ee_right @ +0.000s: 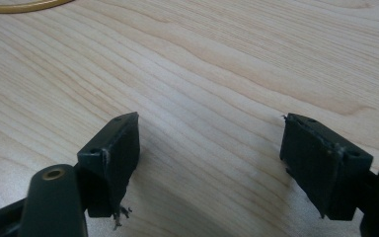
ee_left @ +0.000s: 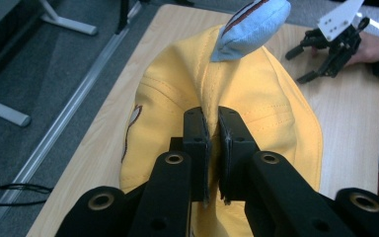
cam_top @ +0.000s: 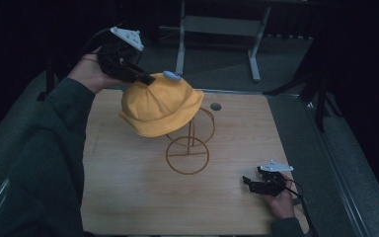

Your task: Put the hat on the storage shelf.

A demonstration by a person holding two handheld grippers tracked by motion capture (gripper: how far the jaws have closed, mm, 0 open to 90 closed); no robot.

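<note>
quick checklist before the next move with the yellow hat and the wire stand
1. Grip on hat: left gripper has its fingers shut on a fold of the yellow hat crown. ok
2. Hat over stand: hat sits above the wire stand, tilted; whether it rests on the top ring cannot tell
3. Stand upright on the table: base ring flat. ok
4. Right gripper free: open, holding nothing, low over bare wood near the front right corner. ok
5. Blue pad on the hat top: clear of the fingers. ok
</note>
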